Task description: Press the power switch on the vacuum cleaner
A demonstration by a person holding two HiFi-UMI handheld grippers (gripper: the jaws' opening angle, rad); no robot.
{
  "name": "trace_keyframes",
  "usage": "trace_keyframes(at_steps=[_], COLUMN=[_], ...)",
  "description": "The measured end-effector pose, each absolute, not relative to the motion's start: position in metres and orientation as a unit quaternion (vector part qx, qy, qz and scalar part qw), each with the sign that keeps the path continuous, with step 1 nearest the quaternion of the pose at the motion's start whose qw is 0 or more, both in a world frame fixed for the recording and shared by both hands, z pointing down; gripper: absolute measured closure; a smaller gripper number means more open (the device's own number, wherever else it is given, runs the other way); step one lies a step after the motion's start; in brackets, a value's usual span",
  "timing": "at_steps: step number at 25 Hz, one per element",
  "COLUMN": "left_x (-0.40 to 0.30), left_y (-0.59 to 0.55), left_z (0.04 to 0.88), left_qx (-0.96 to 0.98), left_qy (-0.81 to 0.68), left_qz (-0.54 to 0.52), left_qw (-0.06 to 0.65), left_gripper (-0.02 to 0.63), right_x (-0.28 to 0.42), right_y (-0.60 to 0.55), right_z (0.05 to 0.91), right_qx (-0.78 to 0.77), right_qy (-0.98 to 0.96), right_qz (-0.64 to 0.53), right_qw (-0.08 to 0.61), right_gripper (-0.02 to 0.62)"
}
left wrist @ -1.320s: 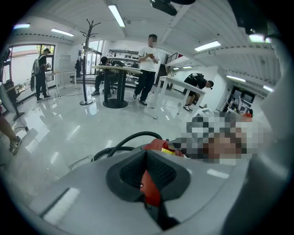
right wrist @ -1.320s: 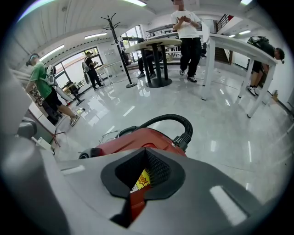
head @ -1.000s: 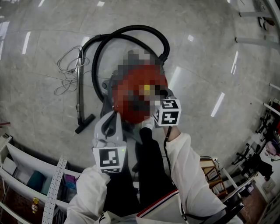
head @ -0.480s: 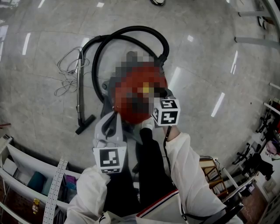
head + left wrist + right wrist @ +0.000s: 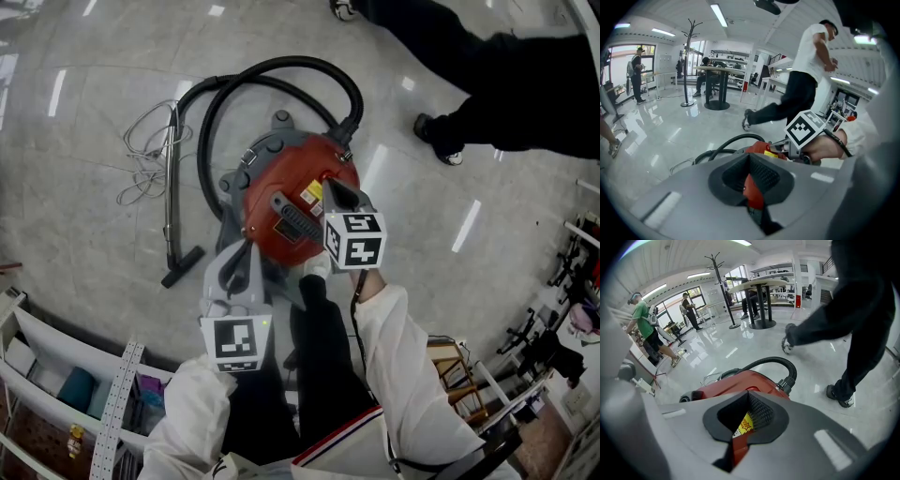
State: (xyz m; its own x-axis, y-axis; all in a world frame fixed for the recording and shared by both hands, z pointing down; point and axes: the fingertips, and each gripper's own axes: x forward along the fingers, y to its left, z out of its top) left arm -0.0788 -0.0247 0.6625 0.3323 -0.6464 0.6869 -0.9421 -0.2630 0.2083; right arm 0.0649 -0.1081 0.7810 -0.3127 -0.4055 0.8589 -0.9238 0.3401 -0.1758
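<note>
Hanging at vacuum cleaner (image 5: 281,169) edge: right hand-held gripper (image 5: 336,187).

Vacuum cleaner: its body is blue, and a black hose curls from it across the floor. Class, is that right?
Not quite. The vacuum cleaner has a red body, not blue, as the head view shows. The black hose does curl from it across the floor.

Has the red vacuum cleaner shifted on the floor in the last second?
No. The vacuum cleaner sits where it was, beside the tangled cord, its hose looped as before.
</note>
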Motion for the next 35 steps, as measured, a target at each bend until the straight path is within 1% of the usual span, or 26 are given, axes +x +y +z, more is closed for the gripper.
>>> trace_keyframes(at_steps=[9,20,27,35], left_x=[-0.078,-0.078,-0.085,-0.084], left_y=[-0.023,-0.017,-0.01,-0.013], left_z=[0.662,0.659,0.652,0.627], left_qx=[0.758,0.76,0.761,0.773], left_qy=[-0.525,-0.524,-0.526,-0.525], left_qz=[0.24,0.24,0.242,0.241], left_qw=[0.305,0.301,0.292,0.263], left_gripper=[0.606,0.606,0.606,0.606], right_x=[0.064,0.059,0.066,0.078], right_y=[-0.108,-0.112,-0.111,-0.101], right_z=[0.783,0.787,0.779,0.743], right_qx=[0.452,0.446,0.461,0.483], right_qy=[-0.732,-0.735,-0.73,-0.729], right_qz=[0.345,0.31,0.33,0.331], right_qw=[0.375,0.406,0.381,0.356], right_gripper=[0.592,0.594,0.594,0.594])
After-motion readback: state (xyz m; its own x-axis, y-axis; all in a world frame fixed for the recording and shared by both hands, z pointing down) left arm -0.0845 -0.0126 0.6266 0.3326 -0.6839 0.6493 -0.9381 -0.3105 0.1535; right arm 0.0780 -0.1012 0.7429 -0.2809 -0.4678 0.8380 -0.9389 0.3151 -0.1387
